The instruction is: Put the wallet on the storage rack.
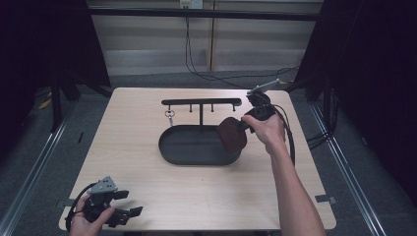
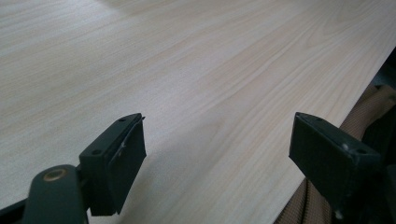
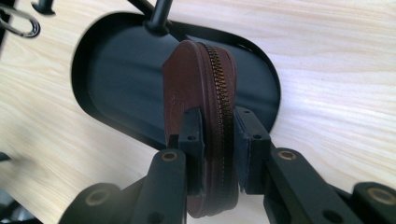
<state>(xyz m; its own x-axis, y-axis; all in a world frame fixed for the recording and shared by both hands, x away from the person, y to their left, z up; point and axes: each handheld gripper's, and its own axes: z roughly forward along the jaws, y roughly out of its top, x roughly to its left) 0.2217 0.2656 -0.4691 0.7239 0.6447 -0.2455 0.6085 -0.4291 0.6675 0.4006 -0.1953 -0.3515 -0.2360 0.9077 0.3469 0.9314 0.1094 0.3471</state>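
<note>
Pale wood surface [image 1: 147,147] fills the middle of the frame. At the right, my right tool [image 1: 244,123] pinches a brown zip pouch [image 1: 232,134] on edge, just over the right end of the black oval tray [image 1: 169,147]. Its drop spot lies straight below. My left tool [image 1: 129,202], spread wide, rests at the lower left, well apart.
</note>
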